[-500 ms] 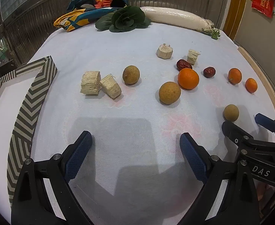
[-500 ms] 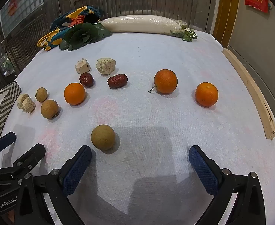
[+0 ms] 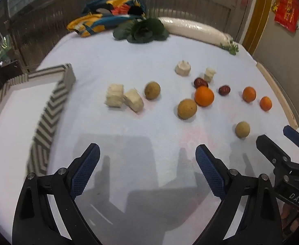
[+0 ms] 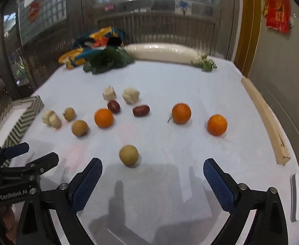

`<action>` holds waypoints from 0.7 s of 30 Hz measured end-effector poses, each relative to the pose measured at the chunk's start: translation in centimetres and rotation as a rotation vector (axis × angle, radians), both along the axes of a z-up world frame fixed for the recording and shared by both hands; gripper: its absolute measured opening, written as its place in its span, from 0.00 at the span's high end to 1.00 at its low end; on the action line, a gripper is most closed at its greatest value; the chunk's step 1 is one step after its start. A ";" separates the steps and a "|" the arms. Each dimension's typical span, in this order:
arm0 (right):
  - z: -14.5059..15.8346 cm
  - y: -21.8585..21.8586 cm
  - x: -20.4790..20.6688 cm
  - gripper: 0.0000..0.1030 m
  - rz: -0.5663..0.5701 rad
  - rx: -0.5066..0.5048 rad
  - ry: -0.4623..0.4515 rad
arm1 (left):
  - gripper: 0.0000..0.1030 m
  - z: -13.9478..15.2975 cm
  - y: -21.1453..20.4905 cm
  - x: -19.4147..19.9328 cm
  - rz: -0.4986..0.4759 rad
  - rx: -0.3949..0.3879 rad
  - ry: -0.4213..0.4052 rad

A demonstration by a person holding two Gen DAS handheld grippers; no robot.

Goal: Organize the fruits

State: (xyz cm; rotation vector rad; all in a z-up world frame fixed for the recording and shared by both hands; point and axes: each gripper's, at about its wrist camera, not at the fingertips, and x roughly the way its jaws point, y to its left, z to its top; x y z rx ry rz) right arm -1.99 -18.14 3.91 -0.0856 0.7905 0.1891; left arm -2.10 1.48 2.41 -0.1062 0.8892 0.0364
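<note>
Three oranges spread across the middle band of the right wrist view on the white surface, well apart from one another. Three tan round fruits: one low centre, just ahead of the right gripper; two at centre left. Two dark red dates between the left and middle oranges, slightly higher in the frame. Pale cut chunks scattered at left and above the dates. Striped-rim tray at the left edge. Along the top of the surface, a long white radish, dark green leaves and a colourful cloth.

Right gripper spread wide, pinching nothing, only bare surface between its blue pads. Left gripper at the bottom of its own view likewise spread wide and empty, with bare surface between its pads and the nearest tan fruit well above it.
</note>
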 end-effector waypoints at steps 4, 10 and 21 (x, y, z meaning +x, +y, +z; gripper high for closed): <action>0.8 -0.3 -0.5 0.03 0.000 0.024 -0.015 | 0.08 1.1 0.3 -0.9 0.008 0.015 -0.030; 1.4 -0.3 -1.5 0.03 0.023 0.056 -0.029 | 0.08 1.7 0.3 -1.4 0.001 0.030 -0.052; 2.0 0.1 -2.6 0.07 0.073 0.041 -0.061 | 0.08 1.6 0.0 -1.5 -0.020 0.028 -0.047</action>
